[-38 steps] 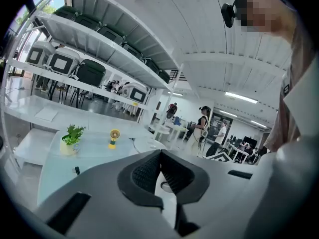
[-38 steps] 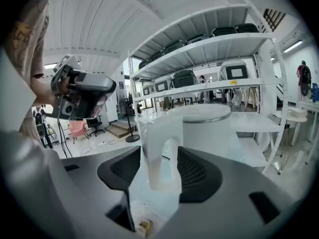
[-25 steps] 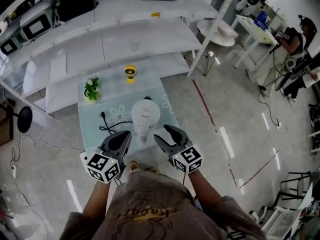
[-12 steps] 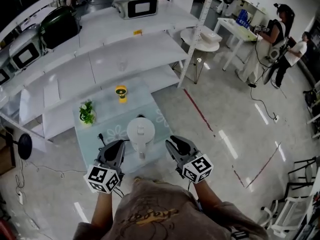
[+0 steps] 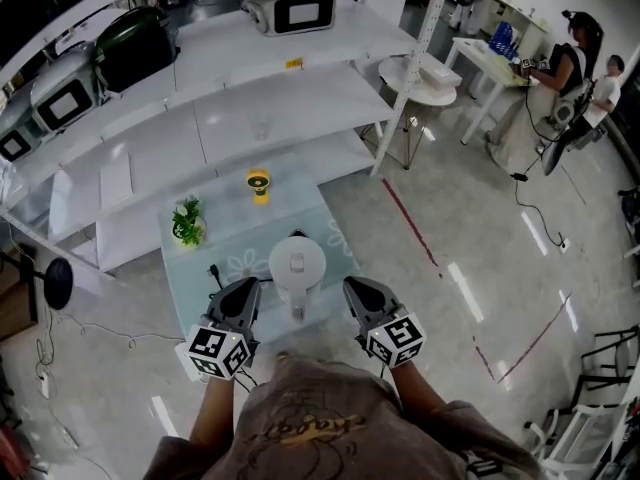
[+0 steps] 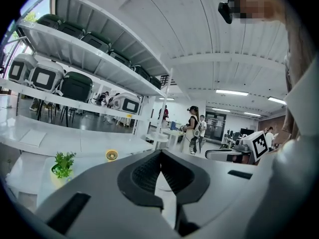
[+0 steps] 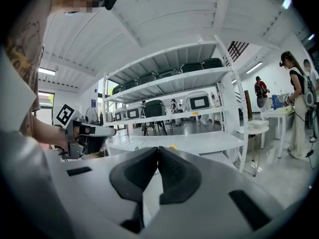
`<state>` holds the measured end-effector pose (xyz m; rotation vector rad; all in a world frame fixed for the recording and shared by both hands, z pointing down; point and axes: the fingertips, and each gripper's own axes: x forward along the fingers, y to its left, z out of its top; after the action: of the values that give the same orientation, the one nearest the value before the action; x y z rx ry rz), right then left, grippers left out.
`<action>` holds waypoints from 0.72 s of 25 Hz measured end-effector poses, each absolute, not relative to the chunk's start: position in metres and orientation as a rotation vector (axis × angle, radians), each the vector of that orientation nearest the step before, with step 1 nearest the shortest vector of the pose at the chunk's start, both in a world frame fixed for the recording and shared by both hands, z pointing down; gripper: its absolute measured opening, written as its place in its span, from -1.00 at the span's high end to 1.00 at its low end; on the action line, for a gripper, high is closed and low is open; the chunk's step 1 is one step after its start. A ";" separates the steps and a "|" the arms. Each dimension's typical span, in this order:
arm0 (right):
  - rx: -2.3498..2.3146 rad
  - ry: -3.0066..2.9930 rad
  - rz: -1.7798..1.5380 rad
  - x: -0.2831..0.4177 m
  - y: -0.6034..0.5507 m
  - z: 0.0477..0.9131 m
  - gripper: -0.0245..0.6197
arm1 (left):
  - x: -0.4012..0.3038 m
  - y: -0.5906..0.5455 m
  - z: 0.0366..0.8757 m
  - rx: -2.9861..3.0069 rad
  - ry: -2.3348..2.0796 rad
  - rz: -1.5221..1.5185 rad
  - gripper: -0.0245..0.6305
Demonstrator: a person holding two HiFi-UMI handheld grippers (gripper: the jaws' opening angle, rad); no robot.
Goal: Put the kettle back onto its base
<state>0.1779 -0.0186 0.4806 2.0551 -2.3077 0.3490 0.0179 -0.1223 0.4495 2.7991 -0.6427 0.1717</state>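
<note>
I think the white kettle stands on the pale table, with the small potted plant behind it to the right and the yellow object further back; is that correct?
Not quite: in the head view the potted plant stands behind the kettle to the left, not the right. The rest holds.

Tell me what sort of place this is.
Probably an indoor lab or test workspace, not a home: long white shelving holds rows of countertop appliances, a kettle sits on a low table on a taped, polished floor, and people work at a desk behind.
</note>
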 end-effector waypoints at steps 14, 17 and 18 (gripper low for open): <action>2.082 -2.266 0.361 0.173 -0.014 0.489 0.93 | 0.010 -0.123 0.458 2.765 -0.670 0.168 0.86; 2.082 -2.269 0.366 0.172 -0.013 0.490 0.93 | 0.008 -0.123 0.459 2.760 -0.674 0.164 0.86; 2.080 -2.268 0.368 0.172 -0.012 0.490 0.93 | 0.009 -0.122 0.458 2.759 -0.675 0.163 0.86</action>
<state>0.1722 -0.0124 0.4901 2.0797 -2.2682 0.3678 0.0086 -0.1218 0.4585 2.7588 -0.6751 0.1629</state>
